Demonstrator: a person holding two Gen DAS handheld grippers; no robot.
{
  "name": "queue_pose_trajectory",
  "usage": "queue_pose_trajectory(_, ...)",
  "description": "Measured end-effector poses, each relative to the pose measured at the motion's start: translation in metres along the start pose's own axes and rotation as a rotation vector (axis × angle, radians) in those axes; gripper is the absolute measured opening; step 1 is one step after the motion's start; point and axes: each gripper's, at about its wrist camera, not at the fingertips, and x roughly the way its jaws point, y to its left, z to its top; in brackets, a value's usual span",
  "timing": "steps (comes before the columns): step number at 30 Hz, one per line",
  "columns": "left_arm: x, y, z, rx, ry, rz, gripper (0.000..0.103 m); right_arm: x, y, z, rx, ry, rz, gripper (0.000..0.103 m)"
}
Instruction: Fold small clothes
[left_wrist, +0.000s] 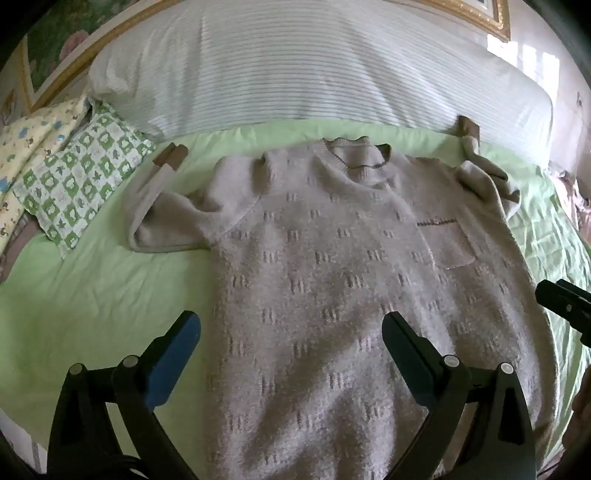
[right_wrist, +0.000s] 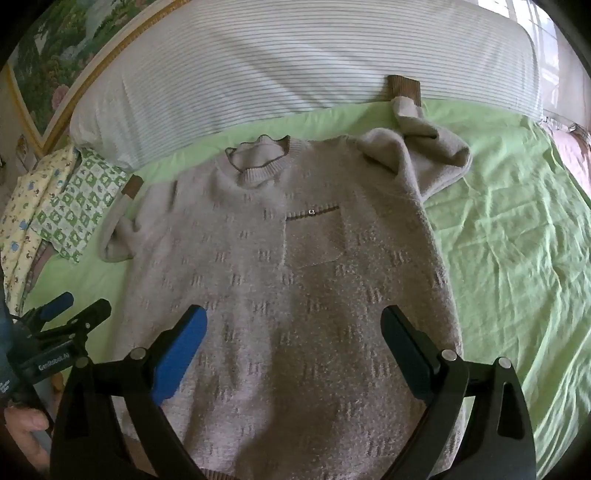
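A: Left wrist view. We see the sweater (left_wrist: 332, 266) spread face up on the green sheet (left_wrist: 92, 295), collar at 12 o'clock beside the striped pillow (left_wrist: 314, 66). Our left gripper (left_wrist: 291, 332) hangs over its lower body, jaws released, nothing between them. The right gripper (left_wrist: 565, 302) enters at 3 o'clock.

B: Right wrist view. Our right gripper (right_wrist: 293, 328) is likewise spread wide above the sweater (right_wrist: 295, 277); the left gripper (right_wrist: 62, 317) sits at 9 o'clock.

A: Progress?

B: We judge no fold is made; the sleeves lie crumpled, all folding remains.

A: Differences?

B: Only the right view shows the pocket button (right_wrist: 311, 211) clearly and the hem at 6 o'clock.
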Motion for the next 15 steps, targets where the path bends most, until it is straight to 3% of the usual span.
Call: queue_pose_trajectory(15,-0.0017,-0.004,-0.0098,0.006,0.005,-0.007,0.099,-0.003,0.0016,-0.0046,-0.014,0.013,0.002,0.095)
